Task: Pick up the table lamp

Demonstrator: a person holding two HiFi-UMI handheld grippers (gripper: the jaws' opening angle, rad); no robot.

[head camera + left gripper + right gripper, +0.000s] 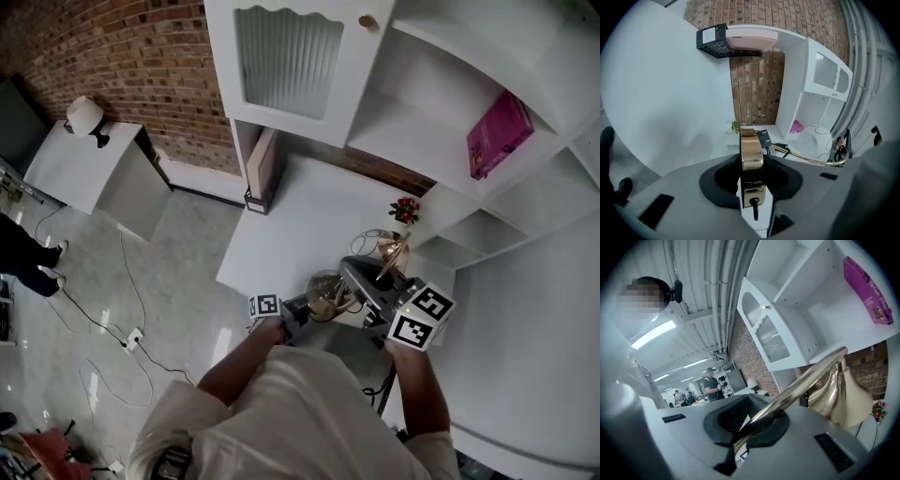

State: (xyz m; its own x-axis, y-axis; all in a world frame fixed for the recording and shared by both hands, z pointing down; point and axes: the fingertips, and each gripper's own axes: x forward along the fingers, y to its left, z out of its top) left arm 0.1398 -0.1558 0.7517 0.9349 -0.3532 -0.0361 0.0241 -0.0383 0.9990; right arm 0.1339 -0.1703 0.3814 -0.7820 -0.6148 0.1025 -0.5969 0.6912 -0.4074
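The table lamp is gold, with a round base [328, 295], a thin curved stem [806, 380] and a bell-shaped shade [392, 251]. It hangs between both grippers over the near edge of the white desk [281, 234]. My left gripper [281, 319] is shut on the base, which shows edge-on [751, 149] between its jaws [751, 161]. My right gripper [375, 292] is shut on the stem, which runs out of its jaws [757, 420] up to the shade [841, 397]. The stem [806, 159] also shows in the left gripper view.
At the back of the desk stands a black file holder [262, 173] with a pink folder, and a small pot of red flowers [405, 209] at its right. White shelves hold a pink book [499, 133]. Cables [131, 337] lie on the floor at left.
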